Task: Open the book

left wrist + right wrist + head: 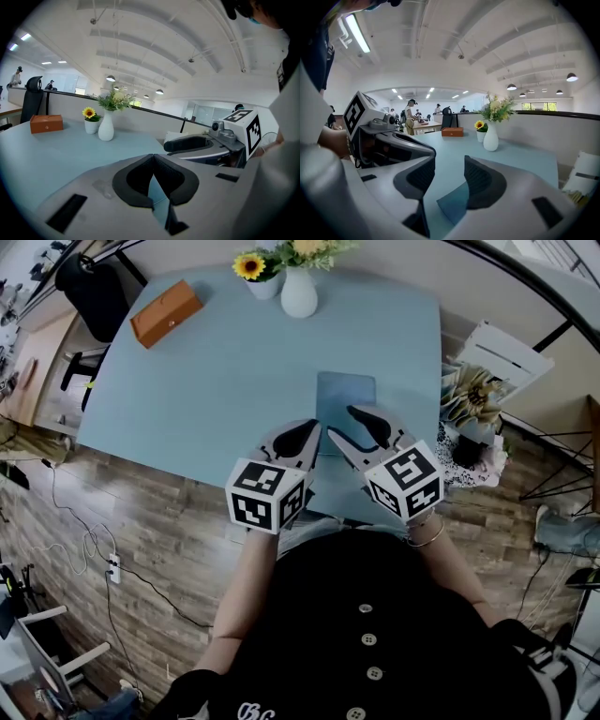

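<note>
A closed blue-grey book (pixel 345 397) lies flat on the pale blue table (pixel 234 371), near its front edge. My left gripper (pixel 309 430) hovers just left of the book's near corner. It is shut, with its pads meeting at the tips (pixel 153 157) and nothing between them. A slice of the book (pixel 158 192) shows below its jaws. My right gripper (pixel 339 424) sits over the book's near edge and is open (pixel 450 161). The book's corner (pixel 453 204) lies below the gap, not gripped. The two grippers are side by side, close together.
A white vase of flowers (pixel 299 292) and a small sunflower pot (pixel 253 273) stand at the table's far edge. An orange box (pixel 166 313) lies at the far left. A side stand with a plant (pixel 473 418) is right of the table, and a black chair (pixel 92 292) is at the far left.
</note>
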